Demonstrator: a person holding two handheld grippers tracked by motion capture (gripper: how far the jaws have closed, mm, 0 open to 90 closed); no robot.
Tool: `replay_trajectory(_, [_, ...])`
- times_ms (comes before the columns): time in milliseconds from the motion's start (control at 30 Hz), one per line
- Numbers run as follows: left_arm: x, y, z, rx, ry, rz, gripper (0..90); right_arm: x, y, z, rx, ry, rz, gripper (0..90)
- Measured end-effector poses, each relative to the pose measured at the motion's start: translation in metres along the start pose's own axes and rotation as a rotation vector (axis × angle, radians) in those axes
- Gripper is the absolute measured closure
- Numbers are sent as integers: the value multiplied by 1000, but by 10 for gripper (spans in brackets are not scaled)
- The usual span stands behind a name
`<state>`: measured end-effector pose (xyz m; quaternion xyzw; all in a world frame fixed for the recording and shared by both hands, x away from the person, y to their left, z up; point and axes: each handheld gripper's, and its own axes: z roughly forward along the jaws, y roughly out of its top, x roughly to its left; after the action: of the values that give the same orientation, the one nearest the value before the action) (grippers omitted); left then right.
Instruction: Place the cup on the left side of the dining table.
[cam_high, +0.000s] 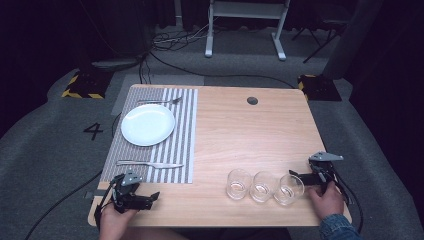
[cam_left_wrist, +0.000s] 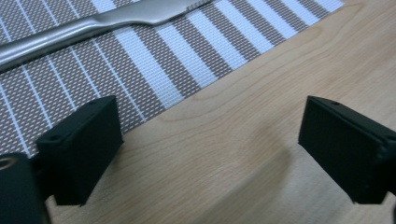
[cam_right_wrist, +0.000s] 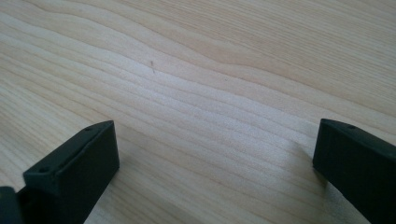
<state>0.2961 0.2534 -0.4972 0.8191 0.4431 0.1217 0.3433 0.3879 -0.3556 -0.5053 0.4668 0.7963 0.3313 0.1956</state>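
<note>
Three clear empty glasses (cam_high: 239, 183) (cam_high: 263, 186) (cam_high: 288, 189) stand in a row near the table's front right. My right gripper (cam_high: 298, 176) is just right of the rightmost glass, and its jaws stand wide open over bare wood (cam_right_wrist: 215, 163). On the striped placemat (cam_high: 182, 150) at the left lie a white plate (cam_high: 148, 124), a fork (cam_high: 160, 101) beyond it and a knife (cam_high: 150, 163) in front. My left gripper (cam_high: 151, 198) rests at the front left corner, open (cam_left_wrist: 210, 144), with nothing between its jaws. The knife (cam_left_wrist: 93, 23) and the mat's edge (cam_left_wrist: 140, 70) lie ahead of it.
The wooden table (cam_high: 250, 135) has a dark round cable hole (cam_high: 252, 100) near its far edge. Cables trail off the front corners. Beyond the table are grey carpet, a white desk frame (cam_high: 245, 30) and yellow-black floor blocks (cam_high: 82, 85).
</note>
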Motion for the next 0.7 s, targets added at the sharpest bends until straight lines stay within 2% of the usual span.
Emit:
replay_trajectory(100, [-2,2,-5,-9,-4,13,108,0,0,0,0,0,0,6])
replay_trajectory(167, [-4,5,-9,-20,-18,2,117,0,0,0,0,0,0,6])
replay_trajectory(200, [-3,8,-14,-21,-74,-32,153,0,0,0,0,0,0,7])
replay_trajectory(233, [-3,8,-14,-21,-74,-32,152,0,0,0,0,0,0,6])
replay_trajectory(267, [-3,11,-18,-34,-105,-60,152,0,0,0,0,0,0,6])
replay_trajectory(300, [-3,11,-18,-34,-105,-60,152,0,0,0,0,0,0,6])
replay_trajectory(400, [-6,16,-28,-78,-101,-58,154,0,0,0,0,0,0,7])
replay_trajectory(467, [-10,19,-34,-105,-77,-50,155,0,0,0,0,0,0,7])
replay_trajectory(600, [-18,31,-42,-125,-36,-42,173,0,0,0,0,0,1,6])
replay_trajectory(700, [-22,40,-47,-146,-40,-42,179,0,0,0,0,0,0,7])
